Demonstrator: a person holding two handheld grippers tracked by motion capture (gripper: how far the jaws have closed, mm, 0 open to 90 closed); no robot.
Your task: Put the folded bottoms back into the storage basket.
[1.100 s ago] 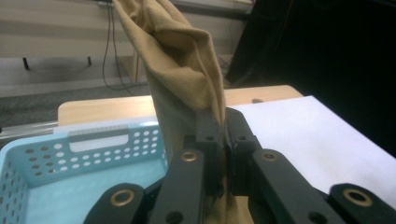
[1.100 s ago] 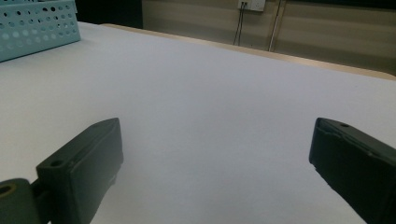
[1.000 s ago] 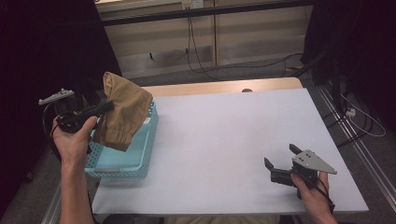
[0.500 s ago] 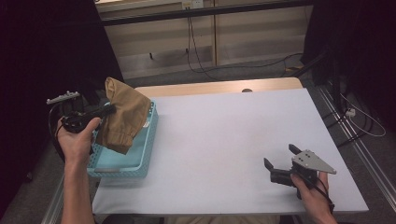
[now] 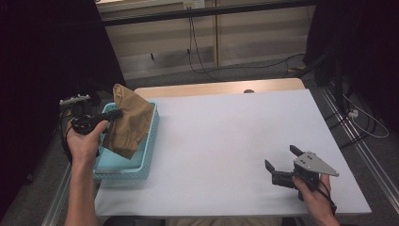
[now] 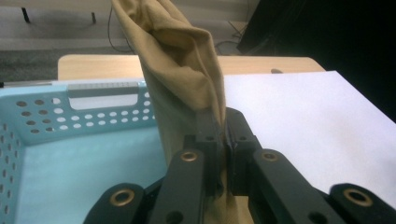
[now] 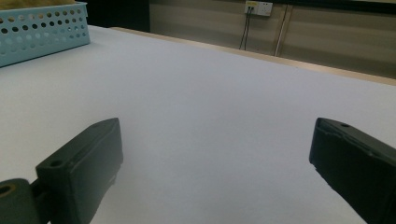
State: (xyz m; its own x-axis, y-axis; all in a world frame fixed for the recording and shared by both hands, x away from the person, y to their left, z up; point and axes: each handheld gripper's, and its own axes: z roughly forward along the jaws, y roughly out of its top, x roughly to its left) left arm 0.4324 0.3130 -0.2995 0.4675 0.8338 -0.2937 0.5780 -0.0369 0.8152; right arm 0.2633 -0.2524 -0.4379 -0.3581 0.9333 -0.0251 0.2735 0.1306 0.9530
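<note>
Tan cloth (image 5: pixel 129 120): lowered since a second ago, pinched by left hand-held gripper (image 5: pixel 113 114), over blue basket (image 5: pixel 143 157) at surface's left edge, for depositing. Right hand-held gripper (image 5: pixel 282 165): released, idle near the near-right corner.

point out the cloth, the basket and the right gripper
cloth (image 6: pixel 180 70), left gripper view, on its upper fold
basket (image 5: pixel 146 157), high view, on its right wall
right gripper (image 5: pixel 282 162), high view, midway between its fingers
</note>
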